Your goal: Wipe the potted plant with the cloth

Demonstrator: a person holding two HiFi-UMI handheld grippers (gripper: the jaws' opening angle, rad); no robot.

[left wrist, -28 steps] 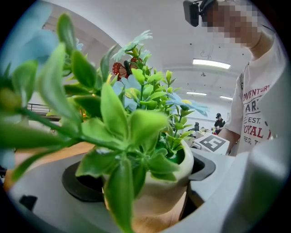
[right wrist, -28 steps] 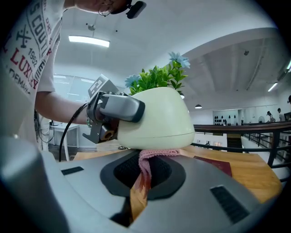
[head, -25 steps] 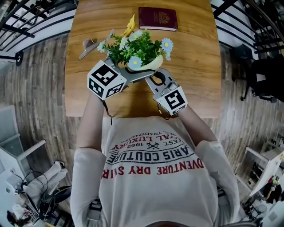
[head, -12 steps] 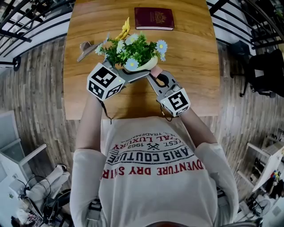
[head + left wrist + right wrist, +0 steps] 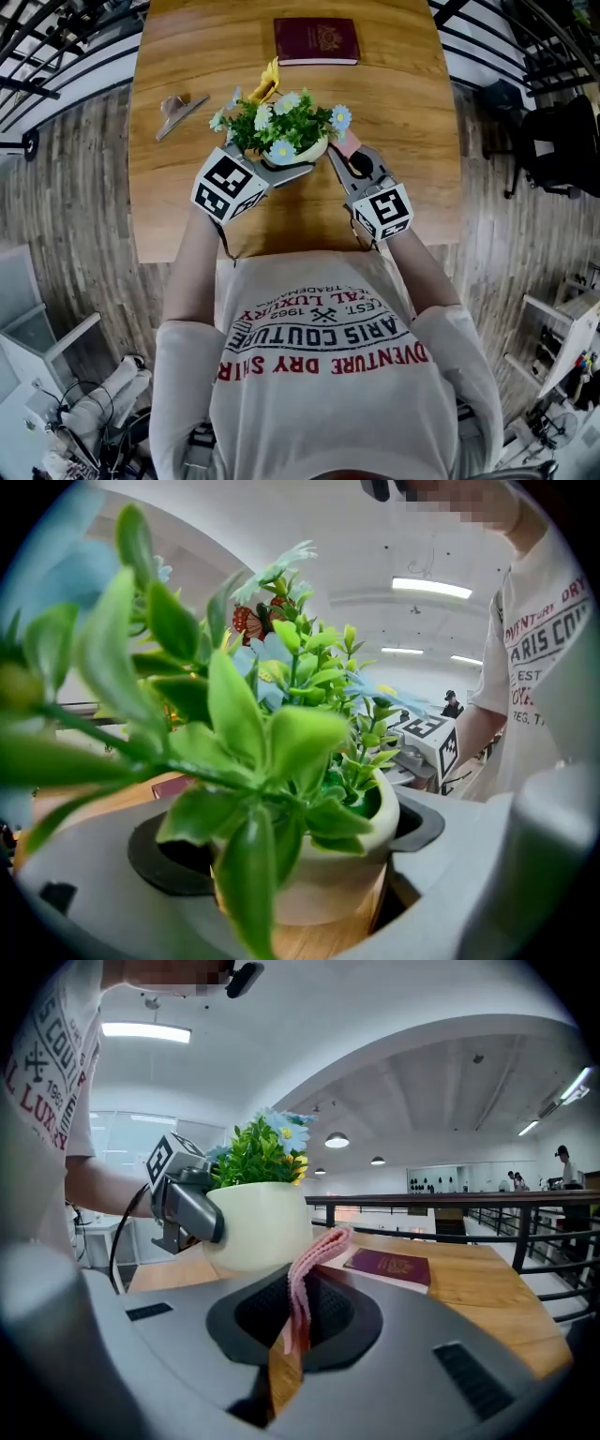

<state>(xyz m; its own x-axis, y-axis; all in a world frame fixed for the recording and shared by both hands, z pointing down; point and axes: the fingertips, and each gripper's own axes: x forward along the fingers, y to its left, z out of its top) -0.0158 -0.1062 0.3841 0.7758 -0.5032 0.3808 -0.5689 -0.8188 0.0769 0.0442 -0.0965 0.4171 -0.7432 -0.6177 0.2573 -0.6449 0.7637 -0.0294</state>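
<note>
my left hand-held gripper [image 5: 314, 892] clamps the potted plant [image 5: 279, 127] by its white pot, toward the table's [image 5: 412, 112] near edge. my right hand-held gripper [image 5: 291, 1335] pinches the pink cloth [image 5: 305, 1274]. the pot lies just ahead-left of it, so i'd sweep left.

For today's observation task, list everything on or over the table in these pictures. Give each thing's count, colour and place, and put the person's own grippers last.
table: one, light wood, under everything else.
potted plant: one, green leaves with blue, white and yellow flowers in a cream pot, at the table's middle.
cloth: one, pink, folded, held up just right of the pot.
booklet: one, maroon, flat at the table's far edge.
small object: one, grey-brown, far left part of the table; too small to identify.
left gripper: one, grey, jaws closed on the pot.
right gripper: one, grey, jaws closed on the cloth.
</note>
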